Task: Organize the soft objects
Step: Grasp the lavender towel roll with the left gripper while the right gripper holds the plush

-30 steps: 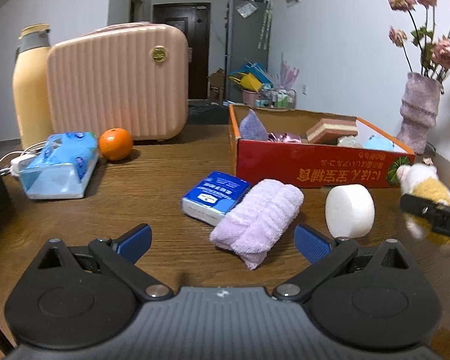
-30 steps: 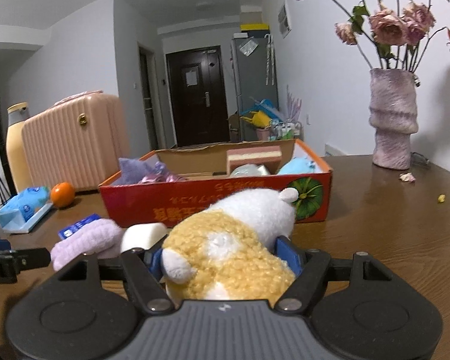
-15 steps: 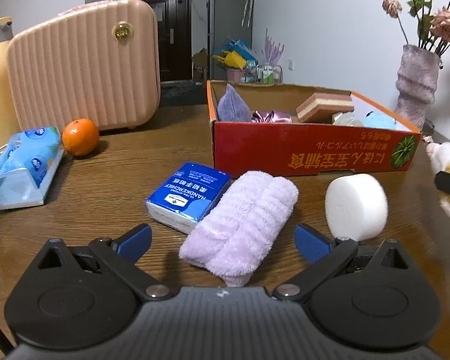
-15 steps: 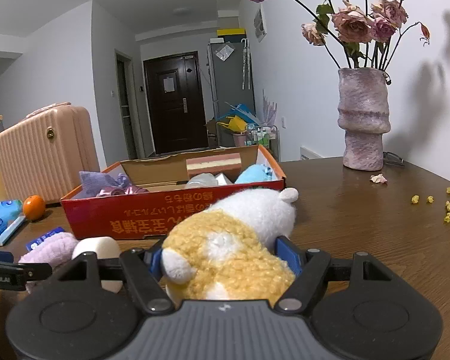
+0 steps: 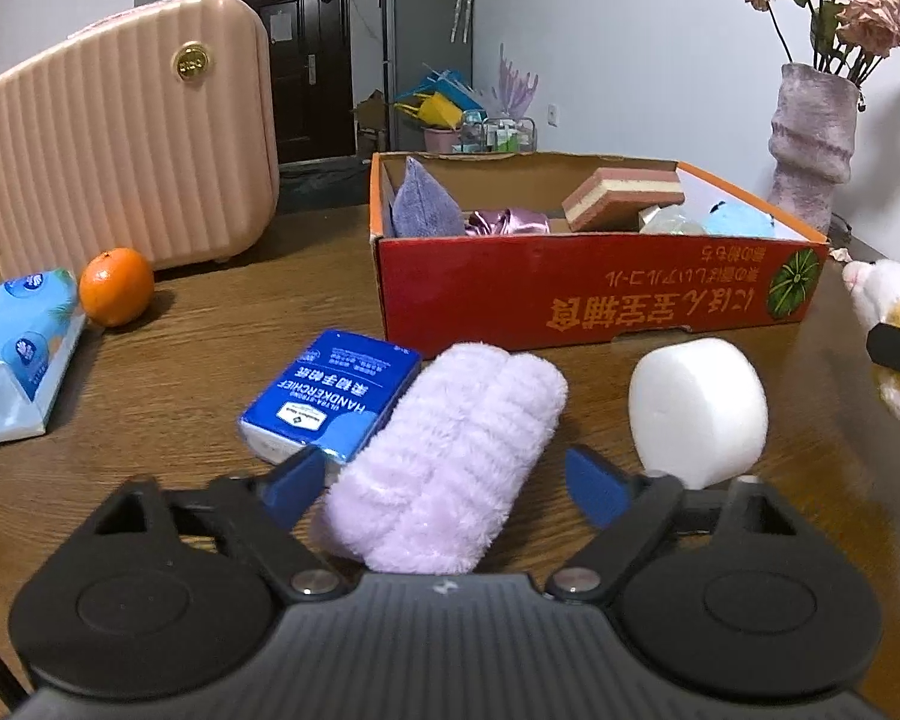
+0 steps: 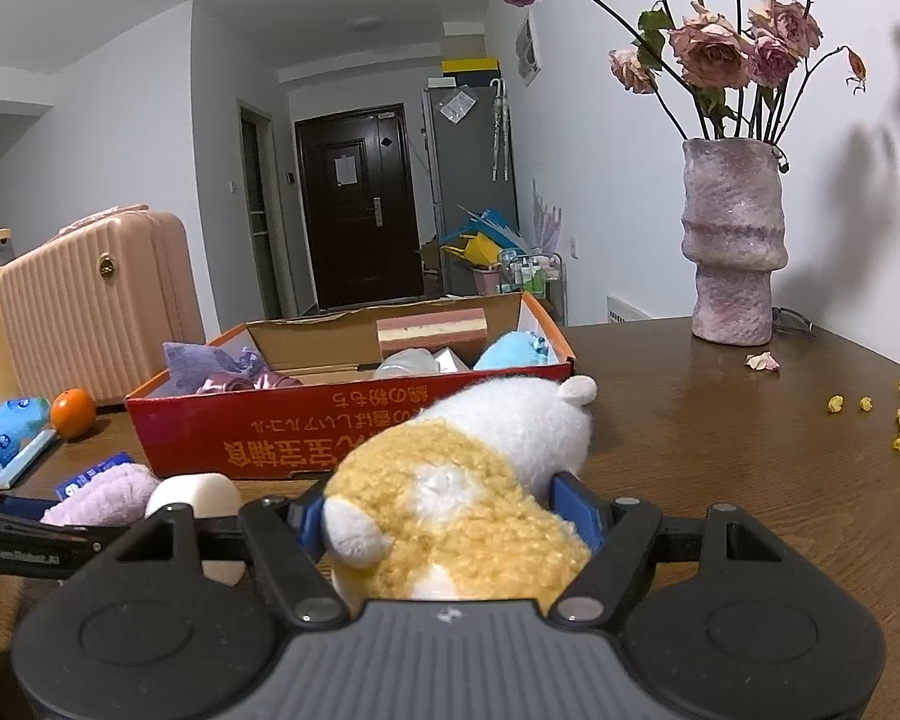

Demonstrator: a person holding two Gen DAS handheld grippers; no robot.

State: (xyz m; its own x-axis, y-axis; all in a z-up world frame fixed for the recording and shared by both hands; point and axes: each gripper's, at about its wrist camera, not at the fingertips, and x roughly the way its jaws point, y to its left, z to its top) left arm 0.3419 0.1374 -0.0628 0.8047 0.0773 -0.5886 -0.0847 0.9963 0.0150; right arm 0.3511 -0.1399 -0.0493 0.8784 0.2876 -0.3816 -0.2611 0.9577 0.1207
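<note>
A rolled lilac fluffy towel (image 5: pixel 450 450) lies on the wooden table, its near end between the open fingers of my left gripper (image 5: pixel 444 480); the blue pads stand either side, not squeezing it. My right gripper (image 6: pixel 450 516) is shut on a yellow-and-white plush toy (image 6: pixel 468 480), held above the table in front of the red cardboard box (image 6: pixel 342 438). The toy also shows at the right edge of the left wrist view (image 5: pixel 888 306). The box (image 5: pixel 594 294) holds a purple cloth, a shiny pink item, a layered sponge and a blue plush.
A white foam roll (image 5: pixel 696 408) lies right of the towel, a blue handkerchief pack (image 5: pixel 330 396) left of it. An orange (image 5: pixel 116 286), tissue pack (image 5: pixel 18 354) and pink case (image 5: pixel 120 132) stand at the left. A vase of flowers (image 6: pixel 732 246) stands at the right.
My left gripper moved forward onto the lilac towel and its fingers narrowed around it. My right gripper rose with the plush toy still held.
</note>
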